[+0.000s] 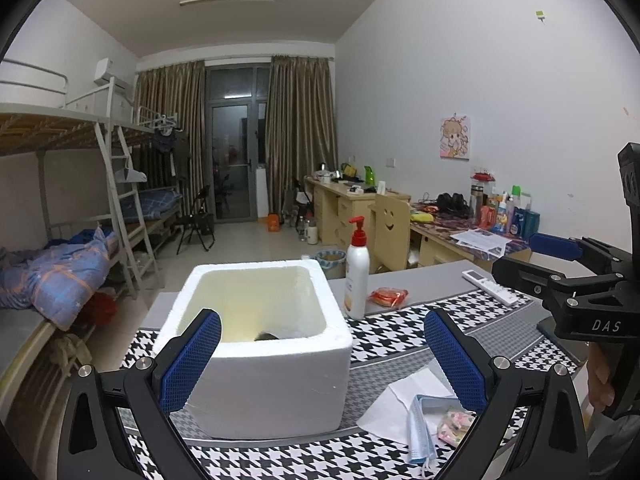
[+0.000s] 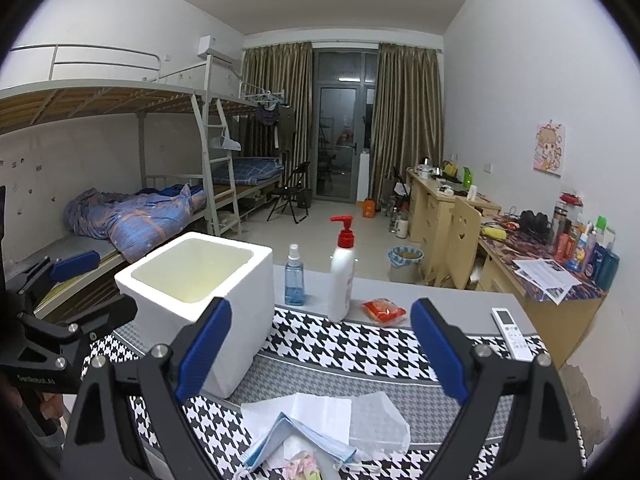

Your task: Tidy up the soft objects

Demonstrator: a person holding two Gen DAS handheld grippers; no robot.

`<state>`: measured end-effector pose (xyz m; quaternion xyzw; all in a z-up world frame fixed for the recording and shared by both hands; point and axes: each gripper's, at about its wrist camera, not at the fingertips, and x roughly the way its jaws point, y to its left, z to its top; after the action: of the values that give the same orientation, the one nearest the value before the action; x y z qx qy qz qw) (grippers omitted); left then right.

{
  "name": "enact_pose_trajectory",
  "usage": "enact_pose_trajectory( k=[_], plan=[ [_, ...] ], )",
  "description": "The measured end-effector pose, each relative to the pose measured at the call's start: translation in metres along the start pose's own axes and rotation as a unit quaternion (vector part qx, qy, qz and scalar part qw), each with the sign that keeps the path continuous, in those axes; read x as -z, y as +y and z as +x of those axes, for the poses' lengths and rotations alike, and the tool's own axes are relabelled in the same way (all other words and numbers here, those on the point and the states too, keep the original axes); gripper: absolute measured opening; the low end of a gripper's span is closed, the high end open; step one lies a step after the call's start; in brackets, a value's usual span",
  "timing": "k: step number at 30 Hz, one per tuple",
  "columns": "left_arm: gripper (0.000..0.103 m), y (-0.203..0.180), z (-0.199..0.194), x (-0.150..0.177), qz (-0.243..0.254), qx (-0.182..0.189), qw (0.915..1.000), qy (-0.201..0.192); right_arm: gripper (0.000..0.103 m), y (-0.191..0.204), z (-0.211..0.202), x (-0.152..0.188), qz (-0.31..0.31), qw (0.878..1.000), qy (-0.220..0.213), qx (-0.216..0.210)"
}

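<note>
A white foam box (image 1: 256,344) stands open on the houndstooth cloth; a dark item (image 1: 267,336) lies at its bottom. It also shows in the right wrist view (image 2: 200,300). A pile of soft things lies at the near edge: white tissue (image 2: 316,412), a blue face mask (image 2: 296,440) and a small floral pouch (image 2: 302,468). In the left wrist view the mask (image 1: 420,432) and pouch (image 1: 456,424) lie by the right finger. My left gripper (image 1: 322,356) is open and empty, level with the box. My right gripper (image 2: 320,354) is open and empty above the pile.
A white pump bottle (image 2: 342,280), a blue spray bottle (image 2: 294,278), a red packet (image 2: 383,310) and a white remote (image 2: 512,332) sit behind on the table (image 2: 420,292). Bunk beds stand left, cluttered desks right.
</note>
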<state>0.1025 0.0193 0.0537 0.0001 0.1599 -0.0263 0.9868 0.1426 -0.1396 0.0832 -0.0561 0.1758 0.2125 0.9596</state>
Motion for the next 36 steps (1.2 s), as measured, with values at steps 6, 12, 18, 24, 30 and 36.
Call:
enact_pose_trajectory(
  k=[6,12,18,24,30,36],
  plan=[
    [0.102,-0.007,0.003,0.005,0.003,0.011,0.9999,0.007,0.094,-0.006,-0.005,0.007,0.004,1.0,0.0,0.008],
    [0.102,-0.016,0.008,0.011,0.01,0.023,0.9996,0.012,0.094,-0.016,-0.006,0.017,0.011,1.0,0.004,0.018],
    [0.102,-0.022,0.012,0.018,0.013,0.029,0.9993,0.021,0.094,-0.024,-0.01,0.023,0.016,1.0,0.004,0.026],
    [0.102,-0.029,0.016,0.022,0.017,0.034,0.999,0.024,0.094,-0.027,-0.009,0.03,0.023,0.999,0.01,0.031],
    [0.102,-0.036,0.026,0.032,0.024,0.042,0.9981,0.039,0.094,-0.03,-0.007,0.04,0.025,0.999,0.02,0.037],
    [0.102,-0.042,0.033,0.037,0.028,0.049,0.9971,0.051,0.094,-0.038,-0.003,0.049,0.035,0.998,0.029,0.041]
  ],
)
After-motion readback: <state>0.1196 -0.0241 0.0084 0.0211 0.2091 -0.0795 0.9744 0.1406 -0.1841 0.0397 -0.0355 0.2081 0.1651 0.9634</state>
